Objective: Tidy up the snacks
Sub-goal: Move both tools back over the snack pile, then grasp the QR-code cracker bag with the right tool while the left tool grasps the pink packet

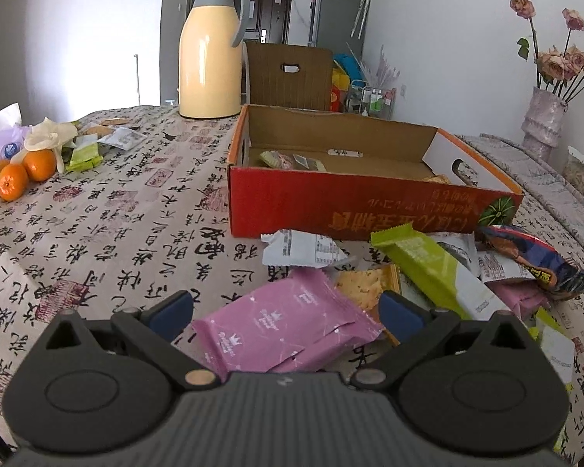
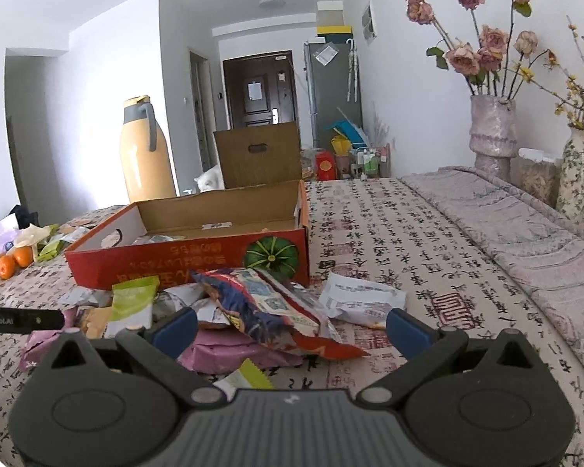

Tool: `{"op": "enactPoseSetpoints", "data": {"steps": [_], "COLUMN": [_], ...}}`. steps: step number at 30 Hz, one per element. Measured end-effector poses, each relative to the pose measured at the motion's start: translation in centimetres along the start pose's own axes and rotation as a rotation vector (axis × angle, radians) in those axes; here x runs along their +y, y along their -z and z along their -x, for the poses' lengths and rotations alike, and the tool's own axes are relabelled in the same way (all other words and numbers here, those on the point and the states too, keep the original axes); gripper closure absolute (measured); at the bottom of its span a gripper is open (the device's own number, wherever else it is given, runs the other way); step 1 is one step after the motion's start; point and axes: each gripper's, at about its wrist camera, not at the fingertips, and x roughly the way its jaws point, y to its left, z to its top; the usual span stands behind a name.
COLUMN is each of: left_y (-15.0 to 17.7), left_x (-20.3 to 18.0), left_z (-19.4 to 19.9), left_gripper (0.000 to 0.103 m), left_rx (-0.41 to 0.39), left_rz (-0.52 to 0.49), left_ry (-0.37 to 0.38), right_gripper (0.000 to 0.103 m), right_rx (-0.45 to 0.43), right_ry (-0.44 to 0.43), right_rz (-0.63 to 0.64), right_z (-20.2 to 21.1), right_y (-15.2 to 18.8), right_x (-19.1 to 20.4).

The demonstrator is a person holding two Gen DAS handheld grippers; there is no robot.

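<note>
Straddling the pink packet (image 1: 288,327) with left gripper (image 1: 288,311) fingers spread, nothing pinched yet. Right gripper (image 2: 292,325) likewise spread over the red-blue bag (image 2: 261,307). Next: pinch, lift, drop into red box (image 1: 370,206), seemingly near-empty.

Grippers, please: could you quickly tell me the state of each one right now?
Left gripper: open, holding nothing, fingers straddling the pink packet.
Right gripper: open, holding nothing, above the snack pile.

snack pile (image 1: 408,272) before box (image 1: 370,210); flask (image 1: 210,50) behind; oranges (image 1: 23,171) far left
</note>
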Motion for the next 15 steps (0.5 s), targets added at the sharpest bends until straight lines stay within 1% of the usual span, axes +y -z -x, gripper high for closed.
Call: {"op": "enactPoseSetpoints", "data": {"steps": [3,6,9,13,15], "left_y": [0.0,0.0,0.0,-0.1,-0.1], "left_x": [-0.2,-0.4,-0.3,-0.3,-0.2], "left_z": [-0.1,-0.1,0.0,0.1,0.2], "left_gripper": [0.000,0.000,0.000,0.000,0.000], "left_rx": [0.005,0.005,0.004,0.002,0.002], "left_rz": [-0.007,-0.011,-0.010,-0.009,-0.008], "left_ry": [0.004,0.006,0.004,0.001,0.001], "right_gripper": [0.000,0.000,0.000,0.000,0.005], "right_rx": [0.010,0.041,0.101,0.204,0.239], "right_ry": [-0.027,-0.053,-0.083,-0.123,-0.136], "right_rz": [0.002,-0.003,-0.021,-0.072,-0.089], "right_z": [-1.2,-2.9,-5.2,-8.4,-9.5], "right_y": [-0.9,-2.0,-3.0,-3.9,-3.8], "right_x": [0.1,0.0,-0.4,-1.3,-1.5]}}
